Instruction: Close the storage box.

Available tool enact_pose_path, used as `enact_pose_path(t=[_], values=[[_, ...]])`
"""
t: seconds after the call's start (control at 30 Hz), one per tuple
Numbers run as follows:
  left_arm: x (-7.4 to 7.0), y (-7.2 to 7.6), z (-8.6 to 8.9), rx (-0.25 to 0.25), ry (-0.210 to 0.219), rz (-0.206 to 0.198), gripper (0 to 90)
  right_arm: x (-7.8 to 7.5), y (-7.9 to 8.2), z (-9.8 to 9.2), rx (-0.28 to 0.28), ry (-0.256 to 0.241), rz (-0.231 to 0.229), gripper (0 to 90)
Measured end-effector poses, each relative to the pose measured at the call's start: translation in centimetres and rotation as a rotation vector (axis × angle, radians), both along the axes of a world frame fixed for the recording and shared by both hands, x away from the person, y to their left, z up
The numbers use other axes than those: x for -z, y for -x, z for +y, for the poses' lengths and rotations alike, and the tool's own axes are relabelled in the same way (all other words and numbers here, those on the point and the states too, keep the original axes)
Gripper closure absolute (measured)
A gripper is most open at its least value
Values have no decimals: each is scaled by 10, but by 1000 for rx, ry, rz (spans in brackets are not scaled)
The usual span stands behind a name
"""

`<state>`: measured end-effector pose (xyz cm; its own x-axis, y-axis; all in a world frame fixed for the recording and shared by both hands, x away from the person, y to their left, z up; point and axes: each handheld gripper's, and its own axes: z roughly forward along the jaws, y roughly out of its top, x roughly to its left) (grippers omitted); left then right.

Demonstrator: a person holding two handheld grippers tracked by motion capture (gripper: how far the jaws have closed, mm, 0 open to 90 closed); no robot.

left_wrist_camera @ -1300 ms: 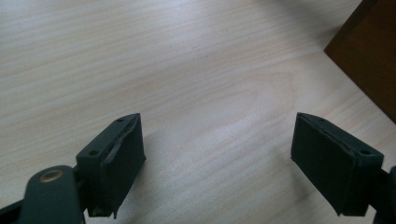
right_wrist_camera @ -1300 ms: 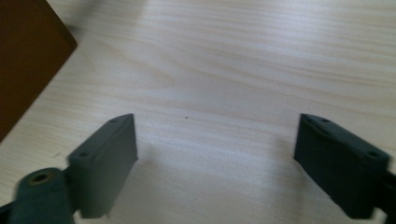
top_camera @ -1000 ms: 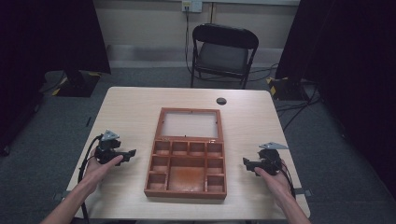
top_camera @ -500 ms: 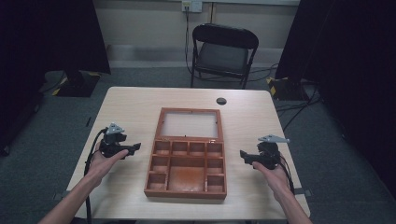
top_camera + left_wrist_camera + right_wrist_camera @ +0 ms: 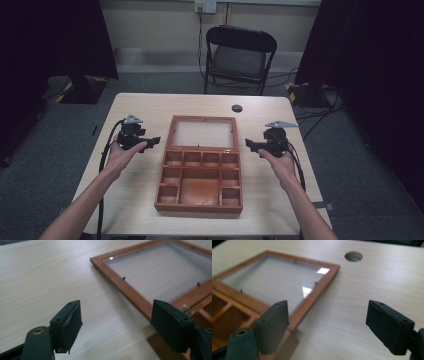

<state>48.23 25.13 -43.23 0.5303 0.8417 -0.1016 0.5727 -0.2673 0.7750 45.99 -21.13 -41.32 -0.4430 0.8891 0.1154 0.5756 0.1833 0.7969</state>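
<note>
Two grippers: both held above the counter (image 5: 135, 200), one on each side of the wooden box (image 5: 200, 167), jaws pointed inward toward it.
Left gripper (image 5: 155, 140): released, jaws spread wide with nothing between them; in the left gripper view (image 5: 116, 325) they frame the left rail of the lid near the hinge line.
Right gripper (image 5: 248, 145): likewise released and empty; in the right gripper view (image 5: 328, 323) its jaws straddle the lid's right rail and bare counter beyond it.
Box position: mid-counter, its compartment tray (image 5: 200, 181) on the near side, well apart from the counter's edges.
Lid (image 5: 202, 134): a glass pane in a wooden frame, swung fully back and lying flat on the counter on the far side of the tray, joined to it along the hinge edge; ceiling lights glint on the glass (image 5: 287, 280).
Compartments: a row of small cells along the far edge, small cells down both sides, one large cell in the middle; all look empty.
Why held so: with both grippers level with the hinge line and aimed at opposite rails, the likely intent is to take the lid frame from both sides at once, so it lifts evenly and swings closed without twisting.
Contact: neither gripper touches the box; both are just beside it.
Cable hole (image 5: 237, 108): a dark round opening in the counter, far of the lid and right of centre.
Folding chair (image 5: 239, 57): stands beyond the far edge, clear of the work.
</note>
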Motion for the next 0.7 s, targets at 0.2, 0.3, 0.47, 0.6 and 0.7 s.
enact_pose_path(t=[0.2, 0.3, 0.47, 0.6, 0.7], values=[[5, -16, -14, 2, 89, 37, 246, 1, -28, 20, -15, -17, -12, 182], [15, -17, -21, 5, 63, 64, 249, 17, -36, 31, -27, -22, 13, 172], [20, -16, -22, 34, 59, 82, 243, 35, -43, 44, -68, 27, 111, 198], [24, -12, -23, 19, 72, 96, 237, 40, -45, 42, -79, 3, 140, 168], [29, -11, -26, 24, 53, 114, 237, 41, -44, 41, -73, -14, 142, 169]])
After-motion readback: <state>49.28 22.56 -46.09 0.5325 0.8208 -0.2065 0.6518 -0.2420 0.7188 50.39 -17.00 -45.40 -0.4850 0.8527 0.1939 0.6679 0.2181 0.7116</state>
